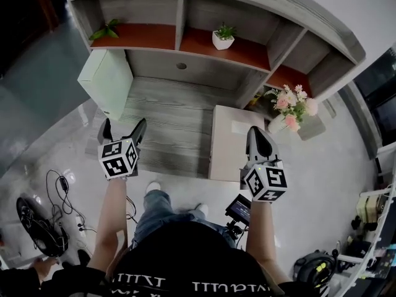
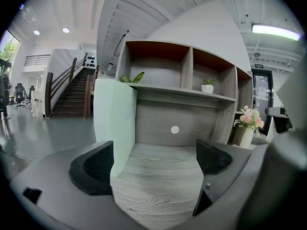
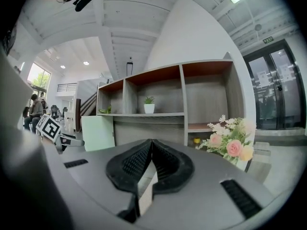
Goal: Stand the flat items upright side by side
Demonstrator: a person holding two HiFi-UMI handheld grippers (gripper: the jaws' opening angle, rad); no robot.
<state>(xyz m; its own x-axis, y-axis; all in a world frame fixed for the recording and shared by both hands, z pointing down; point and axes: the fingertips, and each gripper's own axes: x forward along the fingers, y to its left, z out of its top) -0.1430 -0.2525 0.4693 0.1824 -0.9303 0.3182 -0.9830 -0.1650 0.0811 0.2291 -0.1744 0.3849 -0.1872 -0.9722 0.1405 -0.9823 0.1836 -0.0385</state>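
A pale green flat panel (image 1: 105, 82) stands upright at the left end of the grey wooden desk (image 1: 173, 116); the left gripper view shows this green panel (image 2: 112, 128) just past the left jaw. My left gripper (image 1: 122, 132) hangs open at the desk's front edge, nothing between its jaws (image 2: 151, 164). A beige flat panel (image 1: 230, 142) lies on the desk's right side. My right gripper (image 1: 260, 140) is shut on its near right edge. In the right gripper view a thin pale strip of the beige panel (image 3: 146, 188) shows between the closed jaws of that gripper (image 3: 151, 145).
The desk has a shelf unit behind it with a white potted plant (image 1: 223, 37) and a leafy plant (image 1: 105, 31). A vase of pink flowers (image 1: 291, 107) stands right of the beige panel. Cables (image 1: 59, 193) lie on the floor at left.
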